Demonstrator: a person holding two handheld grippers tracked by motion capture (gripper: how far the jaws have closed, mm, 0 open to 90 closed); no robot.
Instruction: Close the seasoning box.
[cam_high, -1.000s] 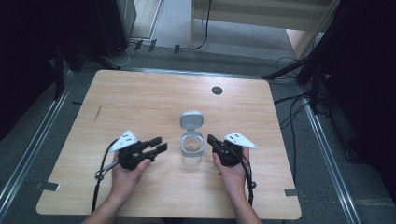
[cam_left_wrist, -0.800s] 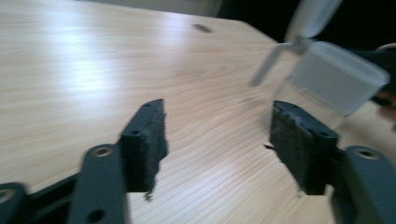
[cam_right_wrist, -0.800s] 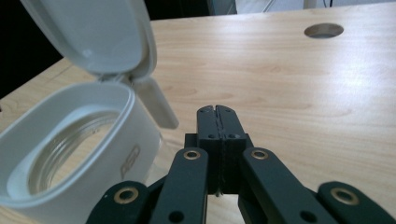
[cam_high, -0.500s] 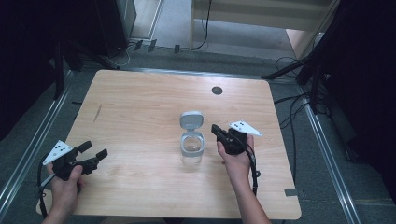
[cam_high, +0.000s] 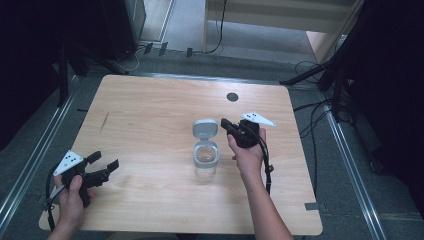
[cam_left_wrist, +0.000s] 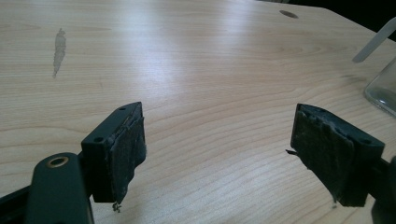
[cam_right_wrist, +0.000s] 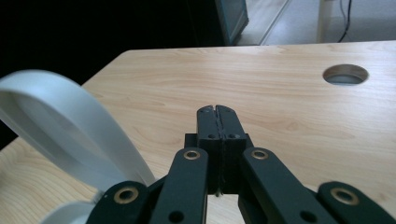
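A clear glass container (cam_high: 205, 162) stands at the table's middle, its grey-white flip lid (cam_high: 205, 129) swung open and tilted back. My right gripper (cam_high: 224, 122) is shut with nothing in it, its tips close beside the lid's right edge; I cannot tell whether they touch. In the right gripper view the shut jaws (cam_right_wrist: 217, 112) point across the table, with the pale lid (cam_right_wrist: 70, 126) blurred at the left. My left gripper (cam_high: 104, 160) is open and empty near the front left corner. Its pads (cam_left_wrist: 127, 148) stand wide apart over bare wood, the container (cam_left_wrist: 384, 86) at the far right.
The wooden table (cam_high: 150, 110) has a round cable hole (cam_high: 232, 96) at the back right and a dark streak (cam_high: 103, 121) at the left. Metal rails, cables and dark stands surround it on the floor.
My left gripper has drawn away from the container to the front left corner. My right gripper has moved away from me, from beside the container up to the lid's edge.
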